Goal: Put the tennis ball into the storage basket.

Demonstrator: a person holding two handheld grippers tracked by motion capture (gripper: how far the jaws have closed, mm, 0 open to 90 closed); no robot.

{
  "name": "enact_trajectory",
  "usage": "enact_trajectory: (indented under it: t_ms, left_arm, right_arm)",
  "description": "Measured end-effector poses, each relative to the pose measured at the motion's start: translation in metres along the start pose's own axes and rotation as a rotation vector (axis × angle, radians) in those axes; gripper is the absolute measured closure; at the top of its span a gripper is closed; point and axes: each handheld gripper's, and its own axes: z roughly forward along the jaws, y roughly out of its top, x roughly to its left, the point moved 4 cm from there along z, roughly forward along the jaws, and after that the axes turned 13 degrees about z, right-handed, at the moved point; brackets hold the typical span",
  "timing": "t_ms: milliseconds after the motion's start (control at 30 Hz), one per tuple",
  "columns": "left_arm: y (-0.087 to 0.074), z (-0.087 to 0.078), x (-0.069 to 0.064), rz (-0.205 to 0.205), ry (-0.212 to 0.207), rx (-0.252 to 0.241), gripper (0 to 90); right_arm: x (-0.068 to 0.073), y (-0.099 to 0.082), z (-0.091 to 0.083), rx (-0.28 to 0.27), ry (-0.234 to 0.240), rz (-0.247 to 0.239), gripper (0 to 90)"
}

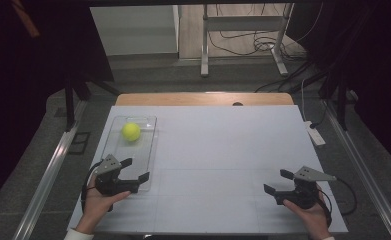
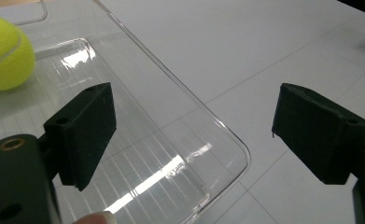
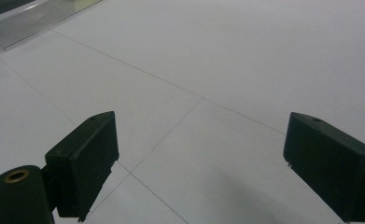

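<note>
We are seeing the left hand-held gripper [image 2: 192,135] gaping empty over the clear plastic tray's [image 2: 227,135] corner, the frame cutting off the yellow tennis ball [image 2: 3,53] beyond its left jaw; the right hand-held gripper [image 3: 201,163] is gaping empty too.

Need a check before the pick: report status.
Left hand-held gripper open over clear tray. Right hand-held gripper open, empty. Tennis ball in tray. Nothing between.

A ball [image 1: 131,131] lies in the tray [image 1: 144,167], far end.

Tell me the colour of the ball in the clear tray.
Yellow-green tennis ball, clearest in the left gripper view.
</note>
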Motion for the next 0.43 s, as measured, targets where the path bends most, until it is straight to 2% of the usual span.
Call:
enact_trajectory:
  t_ms: [433]
  left_arm:
    - [-0.0004, 0.0029, -0.0013, 0.002, -0.008, 0.004, 14.0]
  right_arm:
    - [-0.0022, 0.0016, -0.0002, -0.009, 0.004, 0.002, 10.2]
